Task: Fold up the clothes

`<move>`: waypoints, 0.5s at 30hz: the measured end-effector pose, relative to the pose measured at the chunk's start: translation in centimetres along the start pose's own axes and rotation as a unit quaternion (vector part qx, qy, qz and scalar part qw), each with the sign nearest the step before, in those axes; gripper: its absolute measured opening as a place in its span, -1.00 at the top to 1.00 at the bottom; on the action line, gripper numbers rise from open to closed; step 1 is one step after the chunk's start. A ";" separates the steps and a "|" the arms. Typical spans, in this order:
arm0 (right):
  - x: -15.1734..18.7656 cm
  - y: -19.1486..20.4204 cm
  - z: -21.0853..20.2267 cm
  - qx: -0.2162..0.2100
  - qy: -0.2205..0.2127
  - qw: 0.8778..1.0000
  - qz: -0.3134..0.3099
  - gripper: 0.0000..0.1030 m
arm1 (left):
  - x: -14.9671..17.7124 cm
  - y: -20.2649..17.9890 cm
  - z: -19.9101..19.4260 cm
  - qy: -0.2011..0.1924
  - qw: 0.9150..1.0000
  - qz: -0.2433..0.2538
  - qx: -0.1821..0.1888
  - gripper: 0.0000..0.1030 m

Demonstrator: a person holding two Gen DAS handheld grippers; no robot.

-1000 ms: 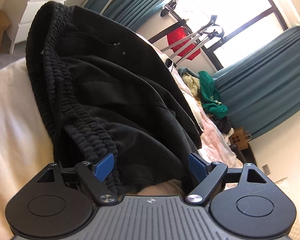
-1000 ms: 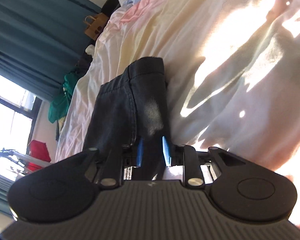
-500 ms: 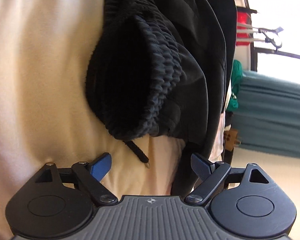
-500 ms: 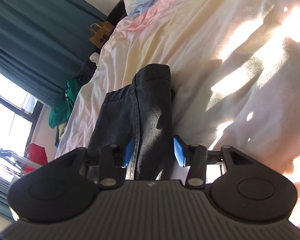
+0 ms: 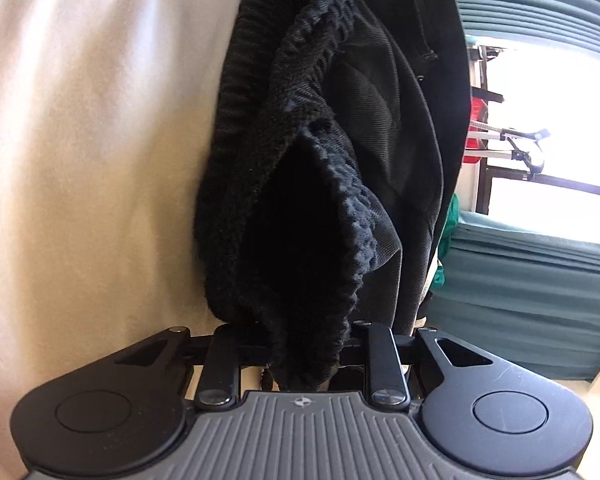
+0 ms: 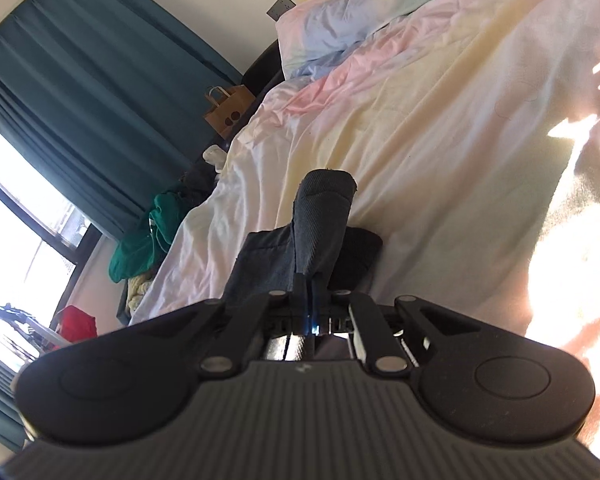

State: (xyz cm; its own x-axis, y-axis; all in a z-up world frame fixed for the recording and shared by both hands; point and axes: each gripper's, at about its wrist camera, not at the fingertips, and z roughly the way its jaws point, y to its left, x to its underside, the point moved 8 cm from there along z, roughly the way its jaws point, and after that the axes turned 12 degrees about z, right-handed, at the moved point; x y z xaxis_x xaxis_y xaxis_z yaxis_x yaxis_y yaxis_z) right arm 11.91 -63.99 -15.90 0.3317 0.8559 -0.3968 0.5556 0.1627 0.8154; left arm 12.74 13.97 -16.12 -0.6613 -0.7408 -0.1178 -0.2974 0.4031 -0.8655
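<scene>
Now both tongs grip the black shorts: left tongs pinch the waistband, right tongs the hem.

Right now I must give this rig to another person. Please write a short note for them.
Left gripper: shut on the ribbed waistband of the black trousers.
Right gripper: shut on the trouser leg end.
The trousers lie over the bed sheet, gathered lengthwise.
Done: both ends gripped.
Left: probably bring the ends together, lay the fold flat, release.
</scene>
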 end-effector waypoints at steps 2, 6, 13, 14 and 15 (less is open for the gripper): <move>-0.4 0.0 -0.7 -0.003 -0.005 1.000 -0.001 0.91 | -0.5 -1.6 -1.4 -0.028 0.999 0.039 -0.001 0.62; -1.3 0.0 -2.1 -0.010 -0.015 1.000 -0.005 0.91 | -2.3 -3.9 -5.7 -0.088 0.993 0.077 0.001 0.65; -2.6 1.2 -6.2 -0.042 -0.063 0.997 -0.001 0.92 | -5.9 -7.1 -14.4 -0.139 0.984 0.112 -0.015 0.68; -2.8 2.0 -7.1 -0.051 -0.074 0.996 -0.011 0.92 | -6.3 -7.2 -15.1 -0.139 0.983 0.119 -0.021 0.68; -2.9 2.6 -7.7 -0.052 -0.080 0.995 -0.023 0.92 | -6.8 -7.1 -15.6 -0.137 0.983 0.118 -0.026 0.68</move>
State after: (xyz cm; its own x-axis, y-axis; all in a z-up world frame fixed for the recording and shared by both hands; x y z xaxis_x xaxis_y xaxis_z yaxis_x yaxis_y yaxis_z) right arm 6.48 -62.30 -9.39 0.4303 0.7585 -0.4894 0.4933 0.2565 0.8312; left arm 8.62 24.51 -1.62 -0.5085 -0.7374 -0.4446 -0.1974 0.6024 -0.7734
